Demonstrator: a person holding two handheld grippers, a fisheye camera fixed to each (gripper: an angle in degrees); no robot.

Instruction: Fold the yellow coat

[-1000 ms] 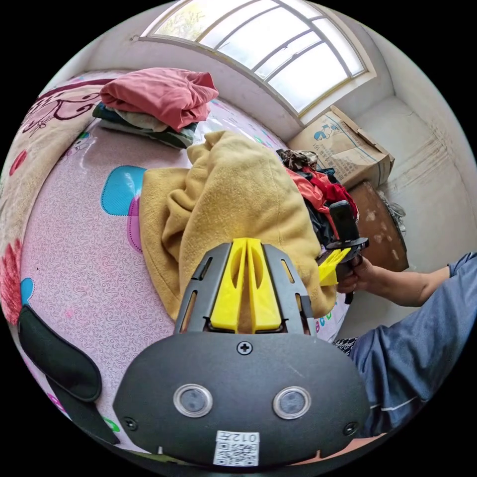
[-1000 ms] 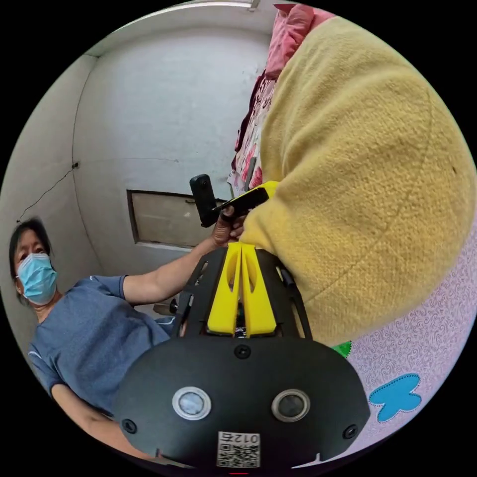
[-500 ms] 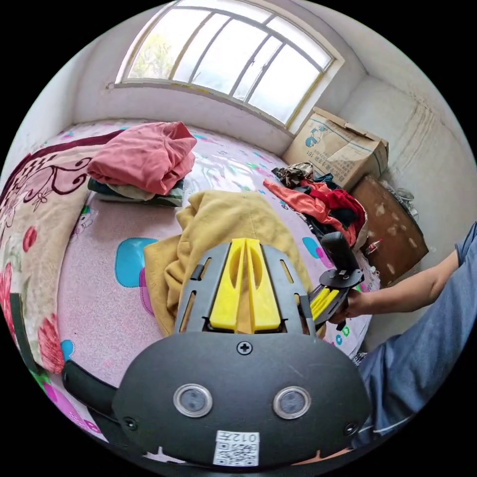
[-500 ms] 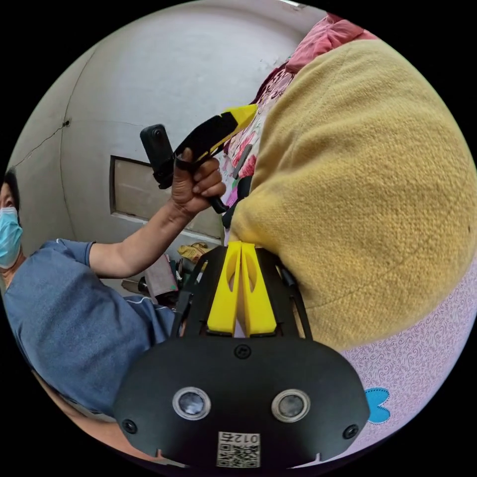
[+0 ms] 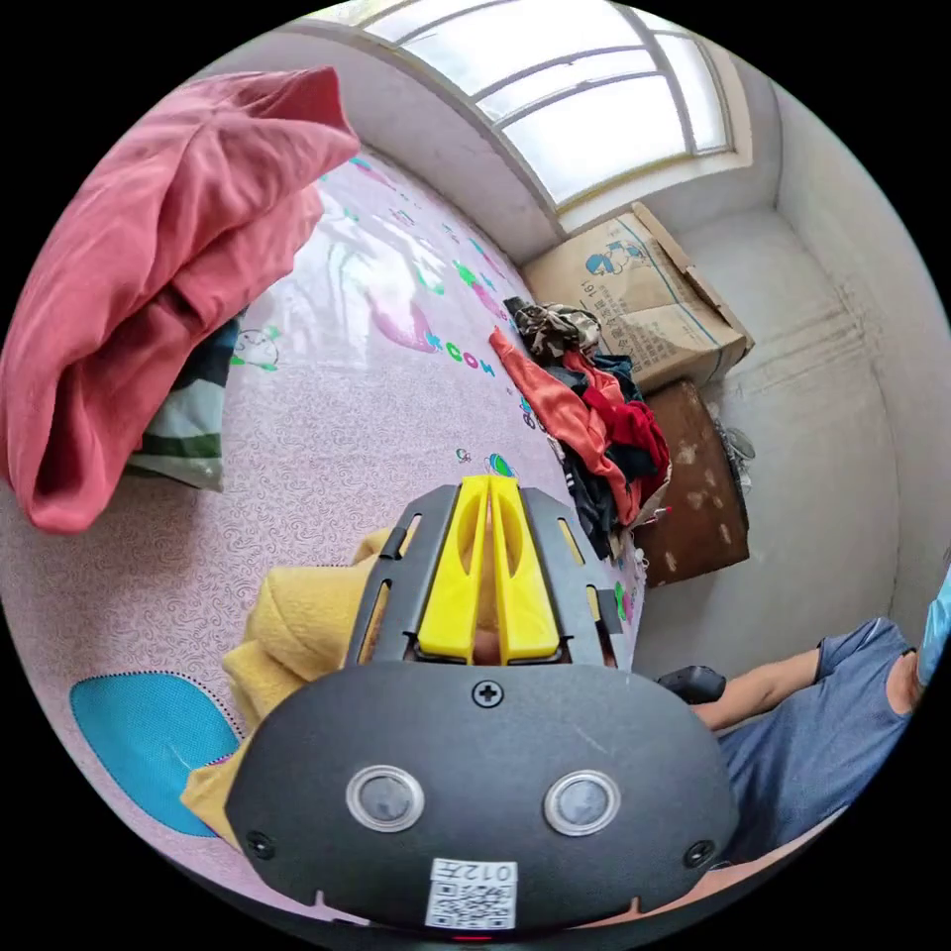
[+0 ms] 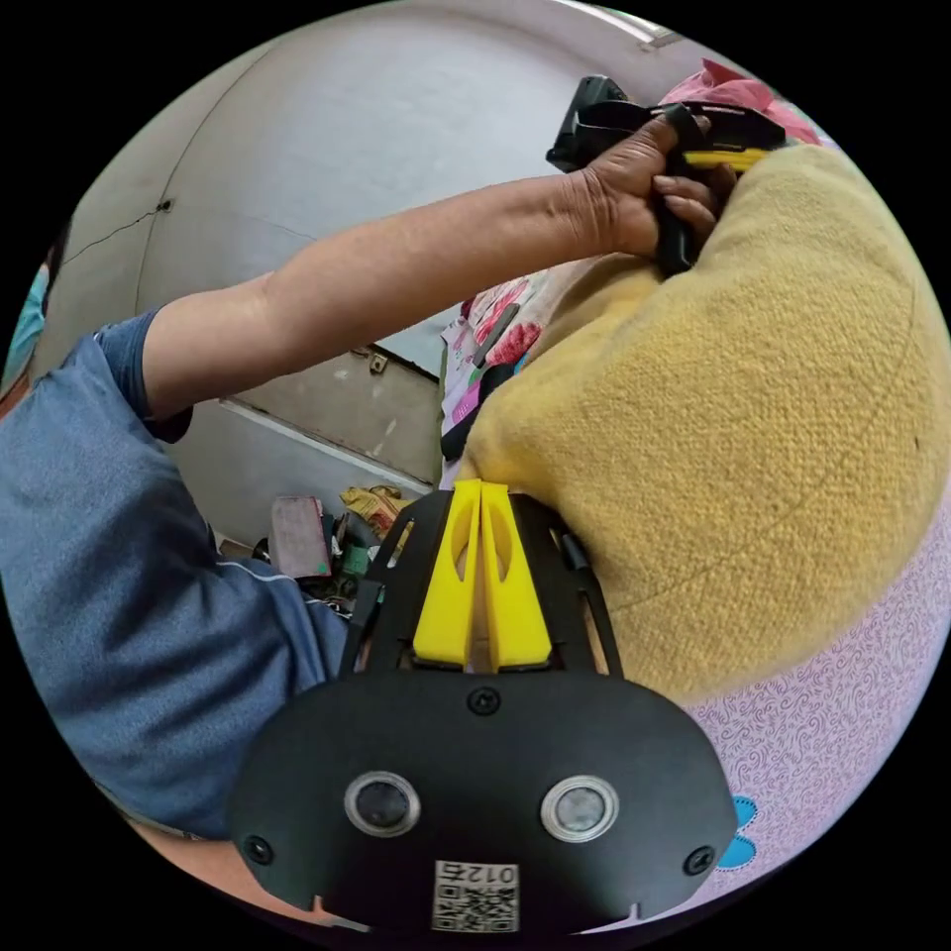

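In the left gripper view, a folded red garment point(image 5: 149, 287) is seen at the left on the pink patterned bed sheet point(image 5: 337, 416). The yellow coat point(image 5: 297, 624) is bunched beneath the left gripper point(image 5: 489, 495), whose jaws are closed together with coat fabric pinched between them. In the right gripper view, the right gripper point(image 6: 479, 495) is closed at the coat's edge; whether cloth is held cannot be told.

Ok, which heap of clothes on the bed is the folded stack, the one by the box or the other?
The other: the stack topped by a red garment. The heap by the cardboard box is a loose tangle.
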